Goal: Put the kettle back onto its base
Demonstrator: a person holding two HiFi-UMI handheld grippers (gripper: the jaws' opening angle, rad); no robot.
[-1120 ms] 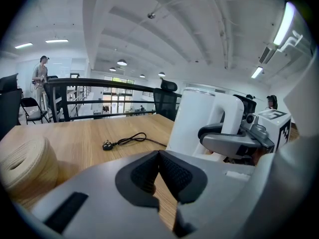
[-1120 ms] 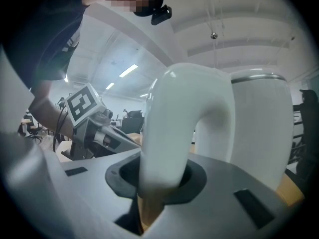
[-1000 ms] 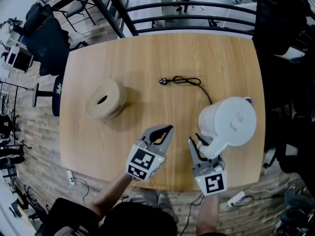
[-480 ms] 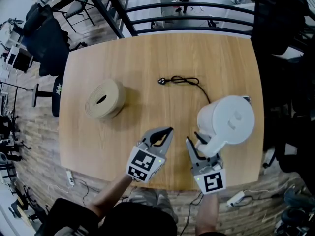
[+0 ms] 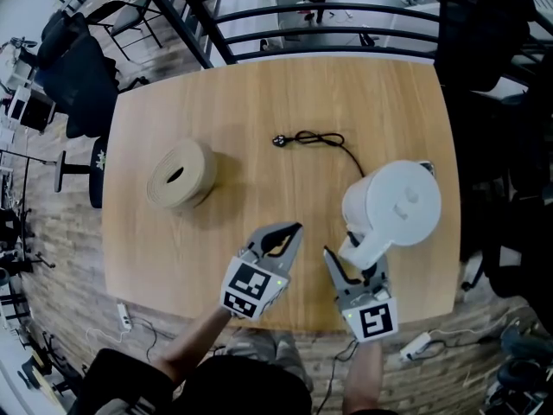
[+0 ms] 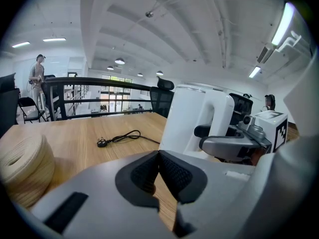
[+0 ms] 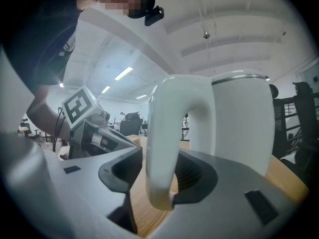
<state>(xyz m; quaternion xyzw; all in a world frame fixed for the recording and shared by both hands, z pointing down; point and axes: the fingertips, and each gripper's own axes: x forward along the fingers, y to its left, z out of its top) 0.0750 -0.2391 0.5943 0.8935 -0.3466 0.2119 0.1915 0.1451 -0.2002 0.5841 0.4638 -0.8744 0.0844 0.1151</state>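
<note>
Kettle (image 5: 393, 204), white with its lid shut, sits over the right side of the wooden table (image 5: 259, 93), near the right edge. What lies under it is hidden in every view. Its curved handle (image 5: 363, 249) points toward the person and stands between the jaws of the right gripper (image 5: 355, 265). In the right gripper view those jaws are closed around the handle (image 7: 162, 148), one pad on each side, with the kettle body (image 7: 239, 123) rising just behind.

A black power cord (image 5: 324, 141) runs from the kettle's far side across the table middle and ends in a plug (image 5: 278, 142).

The left gripper (image 5: 289, 232) hovers just left of the right one, over the near edge of the table. In its own view the jaw tips meet with nothing between them.

Well apart, on the left half of the table, a beige roll of webbing (image 5: 179, 175) lies on its side. A dark railing (image 5: 346, 15) runs beyond the far edge.
</note>
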